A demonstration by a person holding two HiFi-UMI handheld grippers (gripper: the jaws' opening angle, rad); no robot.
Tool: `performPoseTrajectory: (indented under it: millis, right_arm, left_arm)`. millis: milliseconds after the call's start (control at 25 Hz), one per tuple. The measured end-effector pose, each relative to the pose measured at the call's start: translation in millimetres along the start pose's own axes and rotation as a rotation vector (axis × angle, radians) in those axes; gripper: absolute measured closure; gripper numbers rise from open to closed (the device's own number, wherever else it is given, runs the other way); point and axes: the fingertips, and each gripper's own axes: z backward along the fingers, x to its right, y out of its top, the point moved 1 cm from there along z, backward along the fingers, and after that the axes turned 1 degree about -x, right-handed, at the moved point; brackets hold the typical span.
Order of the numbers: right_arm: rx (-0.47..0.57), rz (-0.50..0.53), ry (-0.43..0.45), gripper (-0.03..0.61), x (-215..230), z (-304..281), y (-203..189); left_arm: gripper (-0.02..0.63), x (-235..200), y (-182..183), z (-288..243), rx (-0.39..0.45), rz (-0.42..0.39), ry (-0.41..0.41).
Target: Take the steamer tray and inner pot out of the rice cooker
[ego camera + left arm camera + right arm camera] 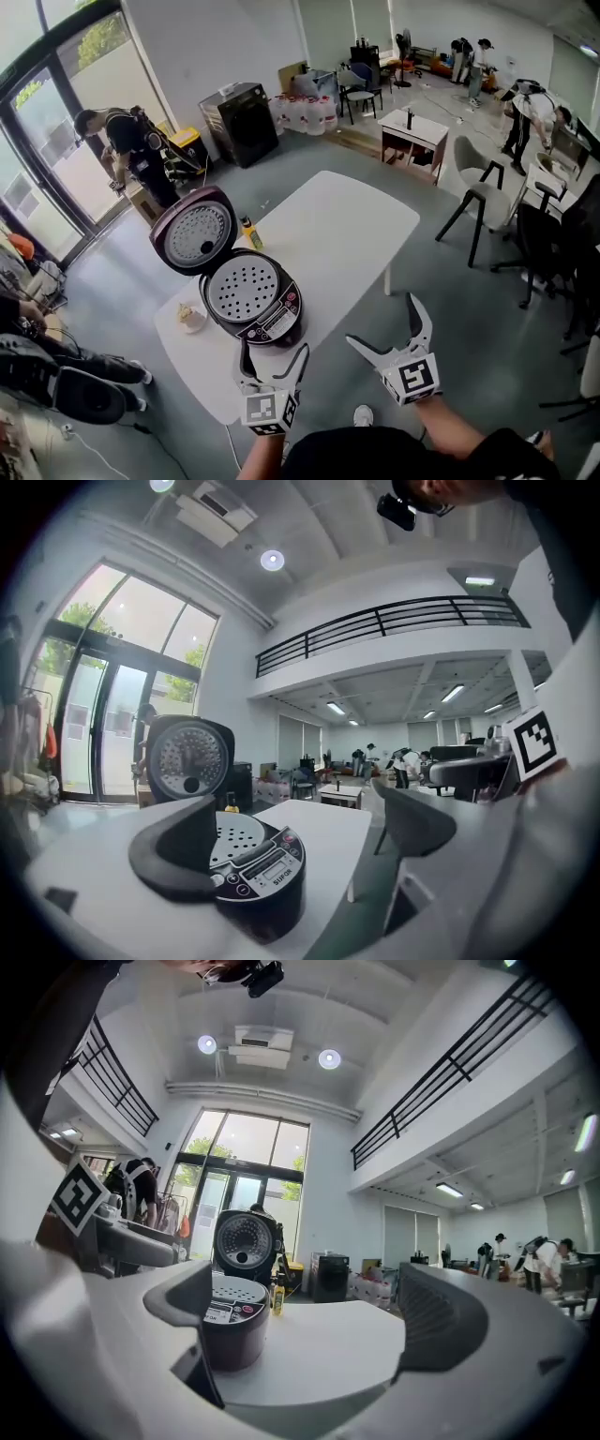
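pale perforated metal is showing in the mouth of the rice cooker (pixel 253 302). the steamer tray (pixel 242 289) is sitting in the open cooker, left of centre in the head view, at the near left end of the white table (pixel 356 220). the lid (pixel 195 232) is standing up behind it.

judging the tray to be thin, stiff and light, and probably slick. its rim is looking like the only place to pinch; no handle or tab is showing.

the inner pot is lying hidden under the tray. expecting it to be heavier and smooth-walled, best taken by its upper lip. whether it is holding anything is not visible.

the left gripper (pixel 274 349) is hovering just short of the cooker's control panel, jaws spread wide with nothing between the pads. the right gripper (pixel 382 321) is hanging off the table edge, lower right of centre, likewise gaping and empty.

a small bottle (pixel 250 232) is standing beside the lid. a small pale thing (pixel 190 317) left of the cooker is reading too small to identify.
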Motion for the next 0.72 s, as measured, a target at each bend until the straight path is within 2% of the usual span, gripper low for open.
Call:
performPoseTrajectory:
  millis: [440,720]
  right_arm:
    - [0.002,-0.032,0.196,-0.014,-3.5,-73.0,-12.7]
    - [-0.003,-0.007,0.284,-0.014,-22.5,-130.5,-11.5]
  left_arm:
    - [0.048,-51.0,-5.8,-2.9,-0.018,0.035,0.252]
    - [0.048,-96.2,-12.7,-17.3,-0.046,0.06,0.343]
